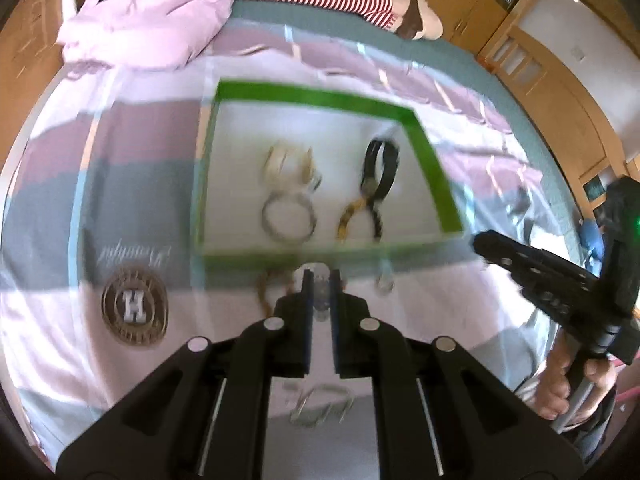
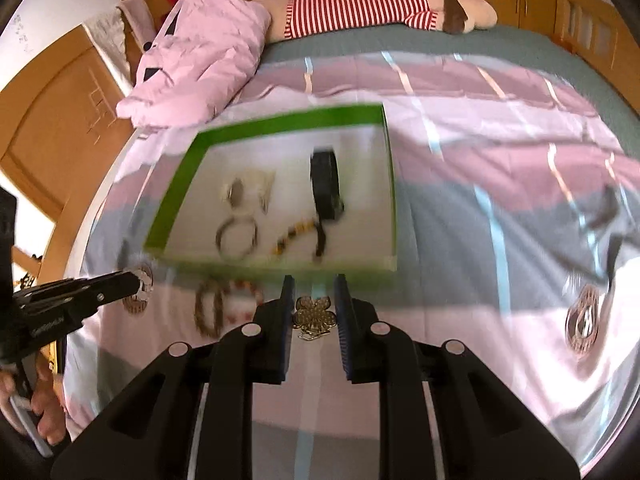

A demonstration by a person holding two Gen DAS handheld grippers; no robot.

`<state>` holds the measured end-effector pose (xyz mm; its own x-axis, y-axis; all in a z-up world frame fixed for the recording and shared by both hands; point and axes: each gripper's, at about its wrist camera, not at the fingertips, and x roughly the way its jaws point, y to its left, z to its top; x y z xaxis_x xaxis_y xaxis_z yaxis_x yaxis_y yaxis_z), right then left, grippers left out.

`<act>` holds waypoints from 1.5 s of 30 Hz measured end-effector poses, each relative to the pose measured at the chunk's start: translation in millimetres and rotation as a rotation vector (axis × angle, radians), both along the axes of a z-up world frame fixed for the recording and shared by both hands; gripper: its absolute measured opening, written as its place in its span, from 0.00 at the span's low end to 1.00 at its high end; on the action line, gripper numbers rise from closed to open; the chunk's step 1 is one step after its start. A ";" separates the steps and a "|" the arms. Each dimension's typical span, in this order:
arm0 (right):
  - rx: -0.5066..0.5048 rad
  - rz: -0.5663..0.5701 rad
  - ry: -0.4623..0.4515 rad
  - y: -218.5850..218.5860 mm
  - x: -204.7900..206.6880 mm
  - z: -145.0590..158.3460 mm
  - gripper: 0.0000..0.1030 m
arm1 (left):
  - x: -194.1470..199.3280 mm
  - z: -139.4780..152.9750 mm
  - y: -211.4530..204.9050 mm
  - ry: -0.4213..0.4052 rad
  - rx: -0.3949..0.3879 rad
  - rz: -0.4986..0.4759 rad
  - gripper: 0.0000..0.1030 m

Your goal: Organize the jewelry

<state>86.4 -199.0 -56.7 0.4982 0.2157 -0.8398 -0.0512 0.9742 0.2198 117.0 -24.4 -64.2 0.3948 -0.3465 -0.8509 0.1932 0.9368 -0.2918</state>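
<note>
Black left claw (image 1: 321,280), low centre of its view: pressed nearly together on a small clear piece (image 1: 320,294), blurred. Right claw (image 2: 315,289), low centre of its own view: pinching a gold flower-shaped brooch (image 2: 313,317). Green-rimmed tray (image 1: 428,152), mid-frame on the bed (image 1: 140,208): holds a silver bangle (image 1: 289,218), a pale hair claw (image 1: 286,164), a black band (image 1: 380,168) and an amber-and-black strand (image 1: 350,216). Beaded bracelets (image 2: 210,312) lie on the bedcover just below the tray's near edge. Pink pillow (image 2: 200,60), upper left; striped plush toy (image 2: 360,8), top.

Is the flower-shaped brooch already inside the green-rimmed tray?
No. The flower-shaped brooch sits between the right gripper fingers, on the near side of the green-rimmed tray, not inside it.
</note>
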 end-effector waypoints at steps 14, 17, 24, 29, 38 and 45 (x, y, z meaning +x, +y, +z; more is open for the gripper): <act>0.057 0.065 0.112 0.2 87.8 -70.7 0.20 | 90.0 -81.1 -13.2 0.131 0.066 0.106 0.07; 0.053 0.061 0.122 1.8 89.5 -70.4 0.20 | 90.5 -93.9 -14.9 0.150 0.089 0.105 0.07; 0.027 0.060 0.111 2.3 89.0 -72.2 0.20 | 85.6 -85.6 -8.0 0.143 0.065 0.143 0.31; 0.009 0.069 0.101 7.0 86.1 -69.8 0.45 | 71.9 -65.6 -7.0 0.081 0.066 0.155 0.78; 0.106 0.024 0.129 -0.4 58.6 -47.1 0.62 | 26.9 -17.9 10.2 0.024 -0.003 0.140 0.89; 0.048 0.082 0.072 17.7 3.1 -31.3 0.68 | -30.2 -20.2 16.5 0.012 0.019 0.085 0.93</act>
